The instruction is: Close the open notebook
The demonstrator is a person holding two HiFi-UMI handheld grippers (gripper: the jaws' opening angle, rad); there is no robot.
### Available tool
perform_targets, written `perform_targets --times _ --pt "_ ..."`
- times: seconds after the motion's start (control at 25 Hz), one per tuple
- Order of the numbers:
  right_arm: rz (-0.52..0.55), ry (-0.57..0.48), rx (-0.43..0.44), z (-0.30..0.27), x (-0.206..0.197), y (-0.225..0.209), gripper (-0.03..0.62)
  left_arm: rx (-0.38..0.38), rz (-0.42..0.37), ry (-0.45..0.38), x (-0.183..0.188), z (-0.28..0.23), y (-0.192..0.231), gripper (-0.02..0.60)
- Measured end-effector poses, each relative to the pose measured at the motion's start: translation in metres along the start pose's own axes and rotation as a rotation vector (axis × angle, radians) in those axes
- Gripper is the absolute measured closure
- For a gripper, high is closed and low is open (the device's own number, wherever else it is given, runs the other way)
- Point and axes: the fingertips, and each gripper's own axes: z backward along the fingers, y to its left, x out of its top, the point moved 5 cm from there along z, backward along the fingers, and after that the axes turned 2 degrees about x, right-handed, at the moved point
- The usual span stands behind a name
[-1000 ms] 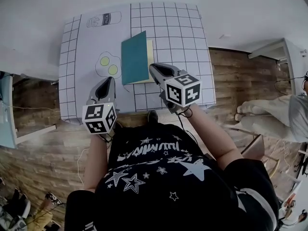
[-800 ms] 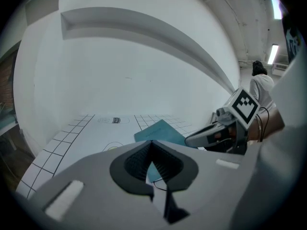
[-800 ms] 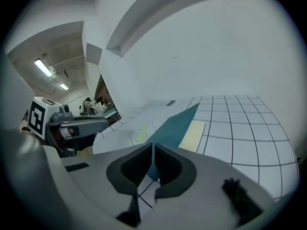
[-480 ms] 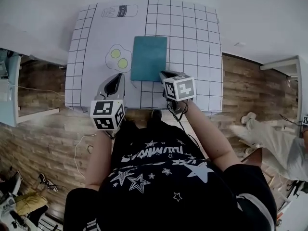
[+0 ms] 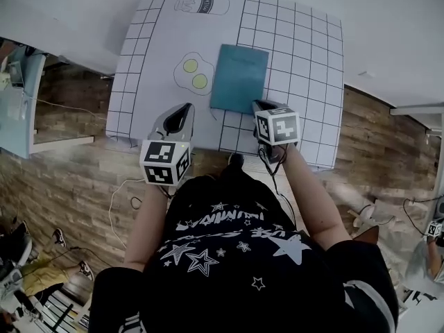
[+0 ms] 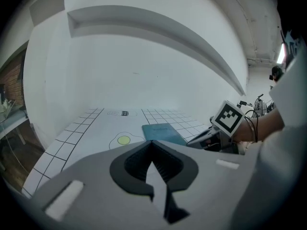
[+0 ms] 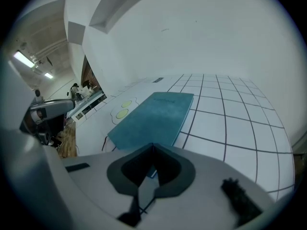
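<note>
The teal notebook lies shut and flat on the white grid table; it also shows in the left gripper view and the right gripper view. My right gripper sits at the notebook's near right corner, just over the cover's near edge. Its jaws are closing to a shut tip with nothing between them. My left gripper hovers to the left of the notebook near the table's front edge, jaws together and empty.
A drawing of two fried eggs lies just left of the notebook and a bottle drawing sits at the table's far side. Wooden floor surrounds the table. A pale shelf unit stands at the left.
The notebook's cover, raised with pale pages showing a second ago, has come down flat. My right gripper sank to the cover's near corner. The left gripper barely moved.
</note>
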Motion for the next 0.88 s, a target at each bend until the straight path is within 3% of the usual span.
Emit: perform_targets --times 0.36,0.48,0.72,0.88 --pt "-0.053 -0.061 -0.082 0.013 0.008 0.022 0.576 0.013 0.034 -0.048 -0.011 0.045 0.056 0.572" --pt "-0.046 -0.093 -0.116 0.019 0.016 0.051 0.576 -0.02 0.045 -0.044 -0.024 0.069 0.079 0.572" --pt "-0.147 -0.319 -0.116 0.044 0.037 0.135 0.576 -0.126 0.048 -0.061 -0.037 0.118 0.128 0.572" --pt "-0.135 -0.378 -0.155 0.053 0.034 0.187 0.576 -0.188 0.032 -0.074 -0.044 0.134 0.157 0.572"
